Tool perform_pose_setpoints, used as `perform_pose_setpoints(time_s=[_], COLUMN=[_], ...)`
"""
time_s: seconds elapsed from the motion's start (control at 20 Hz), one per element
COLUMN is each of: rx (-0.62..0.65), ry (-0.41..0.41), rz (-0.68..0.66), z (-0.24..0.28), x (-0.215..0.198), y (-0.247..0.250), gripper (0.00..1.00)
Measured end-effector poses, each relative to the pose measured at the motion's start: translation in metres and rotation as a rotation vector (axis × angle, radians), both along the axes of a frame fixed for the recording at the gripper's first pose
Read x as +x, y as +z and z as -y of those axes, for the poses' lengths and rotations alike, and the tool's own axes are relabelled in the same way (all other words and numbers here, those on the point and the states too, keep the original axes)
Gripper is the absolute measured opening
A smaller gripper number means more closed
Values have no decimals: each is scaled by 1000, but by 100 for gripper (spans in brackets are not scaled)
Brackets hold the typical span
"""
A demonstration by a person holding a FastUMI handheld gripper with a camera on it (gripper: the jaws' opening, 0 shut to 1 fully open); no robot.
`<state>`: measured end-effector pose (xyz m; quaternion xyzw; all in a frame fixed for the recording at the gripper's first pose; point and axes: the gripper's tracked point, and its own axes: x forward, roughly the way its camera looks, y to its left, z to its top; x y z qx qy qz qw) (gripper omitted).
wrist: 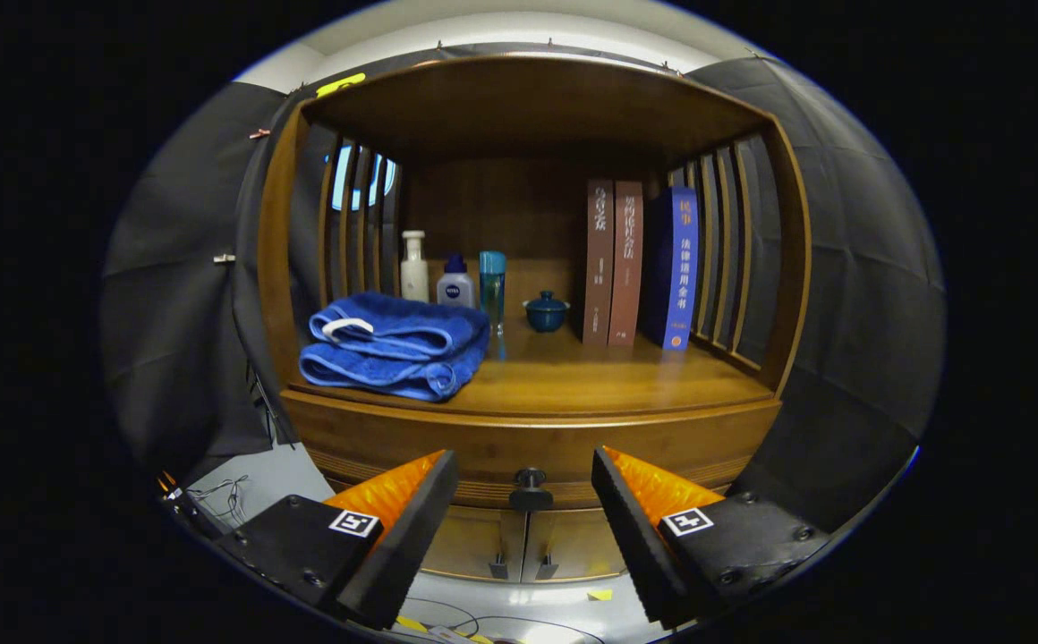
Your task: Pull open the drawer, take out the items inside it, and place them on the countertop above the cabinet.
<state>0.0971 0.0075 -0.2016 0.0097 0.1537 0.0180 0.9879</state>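
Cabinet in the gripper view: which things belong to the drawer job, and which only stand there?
For the job:
- drawer knob, between the open fingers, untouched
- drawer front, shut
- countertop

Only standing there:
- folded blue towel
- three bottles
- small lidded pot
- three books

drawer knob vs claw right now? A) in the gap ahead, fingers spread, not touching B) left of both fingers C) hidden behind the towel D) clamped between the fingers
A: the knob sits on the closed drawer in the gap ahead of the open claw, with neither finger touching it.
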Motion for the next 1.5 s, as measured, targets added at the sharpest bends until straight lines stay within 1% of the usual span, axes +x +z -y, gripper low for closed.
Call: perform_pose_setpoints(time_s=[0.3,0.4,0.5,0.55,0.65,0.7,0.75,0.8,0.85,1.0,1.25,1.5], rx=[-7,-11,-10,-14,-8,-9,-9,-8,-11,-32,-9,-19], ry=[10,4,-3,-14,-9,-9,-5,-7,-4,5,10,30], rz=[-87,-101,-115,-130,-139,-138,-141,-130,-137,-136,-169,-198], z=[-1,-2,-1,2,4,4,4,5,4,4,4,2], x=[40,49,52,53,53,52,52,52,59,53,43,-2], y=[-53,-64,-70,-76,-76,-79,-75,-76,-79,-78,-77,-74], gripper=[98,96,91,79,53,53,43,43,31,31,31,31])
